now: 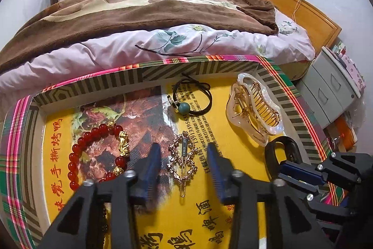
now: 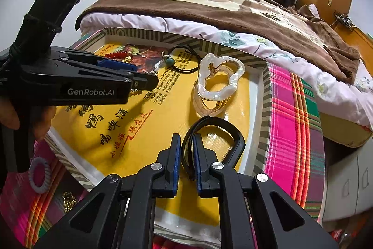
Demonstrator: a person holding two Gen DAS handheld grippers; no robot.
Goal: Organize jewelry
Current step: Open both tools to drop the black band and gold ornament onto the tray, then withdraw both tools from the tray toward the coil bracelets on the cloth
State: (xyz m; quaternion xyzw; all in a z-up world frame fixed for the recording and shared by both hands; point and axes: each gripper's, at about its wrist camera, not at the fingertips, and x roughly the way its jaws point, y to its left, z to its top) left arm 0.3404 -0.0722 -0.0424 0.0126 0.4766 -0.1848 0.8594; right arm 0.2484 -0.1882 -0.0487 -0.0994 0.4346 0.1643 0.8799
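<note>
A shallow striped box lined with yellow printed paper holds the jewelry. My left gripper is open, its blue fingers on either side of a rose-gold hair clip. A red bead bracelet with gold charms lies to its left. A black hair tie with a green bead and a clear claw clip lie farther back. My right gripper is shut on a black hair clip at the box's right side; the clip also shows in the left wrist view.
The box sits on a pink and green plaid cloth beside a bed with a brown blanket. A lilac coil hair tie and a gold chain lie on the cloth outside the box. Grey drawers stand to the right.
</note>
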